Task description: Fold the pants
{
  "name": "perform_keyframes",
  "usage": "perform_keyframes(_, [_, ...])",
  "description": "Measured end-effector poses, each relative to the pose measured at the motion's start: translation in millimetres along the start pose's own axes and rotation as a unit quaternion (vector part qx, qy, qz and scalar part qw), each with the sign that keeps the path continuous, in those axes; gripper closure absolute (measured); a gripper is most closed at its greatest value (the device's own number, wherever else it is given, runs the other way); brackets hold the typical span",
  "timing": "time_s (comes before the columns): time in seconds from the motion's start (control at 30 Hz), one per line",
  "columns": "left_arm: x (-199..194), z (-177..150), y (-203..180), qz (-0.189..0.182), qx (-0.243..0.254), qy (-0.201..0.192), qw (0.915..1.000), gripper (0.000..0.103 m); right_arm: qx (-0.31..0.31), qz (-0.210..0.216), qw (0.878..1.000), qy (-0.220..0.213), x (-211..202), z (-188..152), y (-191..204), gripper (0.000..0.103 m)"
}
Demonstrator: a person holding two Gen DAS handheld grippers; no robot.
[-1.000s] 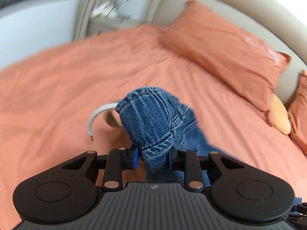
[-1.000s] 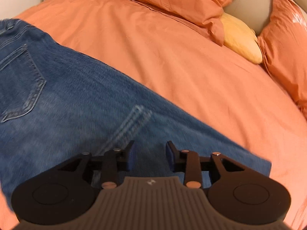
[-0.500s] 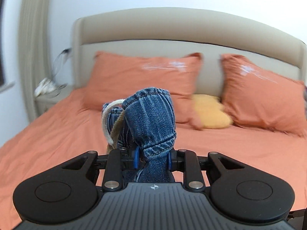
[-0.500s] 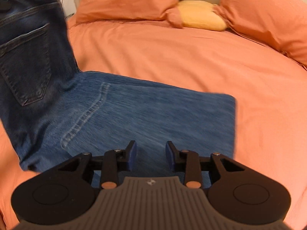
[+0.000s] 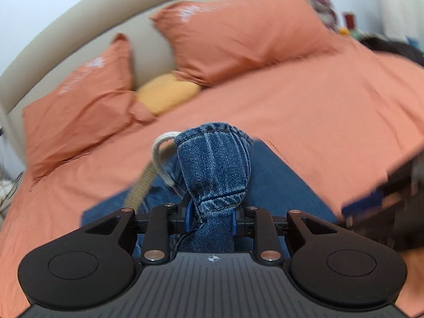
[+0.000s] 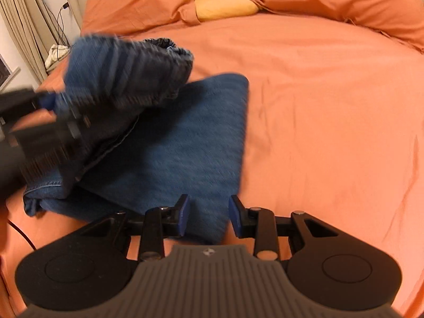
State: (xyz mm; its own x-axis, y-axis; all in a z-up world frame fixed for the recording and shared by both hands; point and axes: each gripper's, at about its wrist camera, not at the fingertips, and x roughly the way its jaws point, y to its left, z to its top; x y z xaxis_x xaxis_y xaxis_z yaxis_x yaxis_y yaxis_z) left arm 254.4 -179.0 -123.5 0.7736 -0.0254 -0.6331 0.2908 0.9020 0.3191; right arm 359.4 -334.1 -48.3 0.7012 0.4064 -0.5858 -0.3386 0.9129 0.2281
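Clearly clamped: left gripper, blue pads pressed on a bunched fold of the blue jeans, waistband hem curled over the top, raised above the rest of the garment. Beside that bunch, a pale woven belt, looped at the top and trailing down to the left. Below, spread flat on the orange duvet, the lower layer of denim. Seen from the right wrist, same jeans lying left of centre on the bed, upper part lifted and blurred at the left gripper, flat part reaching toward the near edge. Right gripper with jaws standing apart, nothing pinched between the pads, hovering just over the near end of the flat denim; contact with the cloth impossible to tell. At the head of the bed, two orange pillows against a beige headboard, a yellow cushion wedged between them. At far left, beige curtains and dark cables hanging down the wall.
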Motion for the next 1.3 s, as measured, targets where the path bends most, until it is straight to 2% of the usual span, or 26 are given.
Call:
perform_keyframes(0.1, [7.2, -10.9, -7.7, -0.050, 0.012, 0.036, 0.9980, 0.066, -0.002, 0.002, 1.000, 0.008, -0.3, -7.2, -5.6, 0.073])
perform_keyframes(0.2, [7.7, -13.1, -0.1, -0.108, 0.000, 0.048, 0.9929, 0.053, -0.010, 0.000, 1.000, 0.011, -2.6, -8.7, -4.9, 0.073])
perform_keyframes(0.23, [4.3, -14.2, 3.8, -0.129, -0.004, 0.049, 0.9904, 0.044, -0.015, -0.001, 1.000, 0.010, -4.7, -8.4, -3.6, 0.073])
perform_keyframes(0.27, [1.6, -13.3, 12.0, -0.158, -0.014, 0.048, 0.9862, 0.036, -0.021, -0.002, 1.000, 0.009, -7.5, -8.0, -1.9, 0.073])
perform_keyframes(0.33, [-5.6, -13.2, 29.3, -0.218, -0.038, 0.051, 0.9738, 0.034, -0.028, -0.003, 1.000, 0.005, -13.0, -5.6, 1.0, 0.073])
perform_keyframes(0.37, [-10.8, -13.9, 37.7, -0.230, -0.044, 0.053, 0.9709, 0.034, -0.029, -0.003, 1.000, 0.003, -16.8, -3.3, 2.6, 0.073])
perform_keyframes(0.47, [-25.8, -23.3, 59.4, -0.219, -0.034, 0.052, 0.9737, 0.033, -0.025, 0.006, 1.000, -0.007, -29.5, 6.0, 9.6, 0.073])
perform_keyframes(0.63, [-26.9, -48.1, 102.2, -0.168, 0.021, 0.082, 0.9821, 0.033, -0.025, 0.017, 0.999, -0.020, -40.7, 33.3, 31.9, 0.073])
perform_keyframes(0.8, [-30.3, -83.3, 132.3, -0.147, 0.067, 0.123, 0.9792, 0.034, -0.020, 0.004, 0.999, -0.024, -21.3, 67.2, 49.8, 0.069])
perform_keyframes(0.9, [-34.2, -102.9, 146.7, -0.145, 0.061, 0.141, 0.9774, 0.034, 0.012, 0.005, 1.000, -0.011, -0.6, 84.0, 45.3, 0.067])
perform_keyframes(0.97, [-36.0, -113.9, 157.0, -0.150, 0.042, 0.151, 0.9761, 0.034, 0.049, 0.018, 0.999, 0.016, 17.8, 90.5, 37.6, 0.067])
perform_keyframes(1.0, [-35.9, -118.7, 160.4, -0.151, 0.035, 0.156, 0.9756, 0.034, 0.064, 0.018, 0.998, 0.022, 23.4, 92.1, 35.9, 0.068])
perform_keyframes(1.03, [-35.2, -123.2, 163.6, -0.149, 0.028, 0.158, 0.9757, 0.034, 0.073, 0.022, 0.997, 0.024, 25.9, 93.0, 35.9, 0.077])
perform_keyframes(1.07, [-34.5, -128.1, 166.3, -0.145, 0.021, 0.163, 0.9757, 0.034, 0.074, 0.026, 0.997, 0.021, 25.2, 94.5, 37.8, 0.079])
perform_keyframes(1.1, [-33.0, -132.1, 169.0, -0.142, 0.014, 0.168, 0.9754, 0.035, 0.067, 0.024, 0.997, 0.019, 22.4, 95.3, 41.3, 0.088])
perform_keyframes(1.2, [-30.1, -140.9, 177.8, -0.149, -0.020, 0.170, 0.9739, 0.047, 0.024, 0.014, 0.999, 0.019, 7.1, 100.6, 57.0, 0.096])
perform_keyframes(1.23, [-30.4, -141.6, 180.4, -0.155, -0.036, 0.167, 0.9730, 0.059, 0.004, 0.009, 1.000, 0.017, -0.2, 102.6, 64.6, 0.097])
perform_keyframes(1.3, [-32.0, -141.0, 181.8, -0.160, -0.055, 0.161, 0.9723, 0.070, -0.034, 0.007, 0.999, 0.006, -19.0, 105.3, 81.1, 0.097])
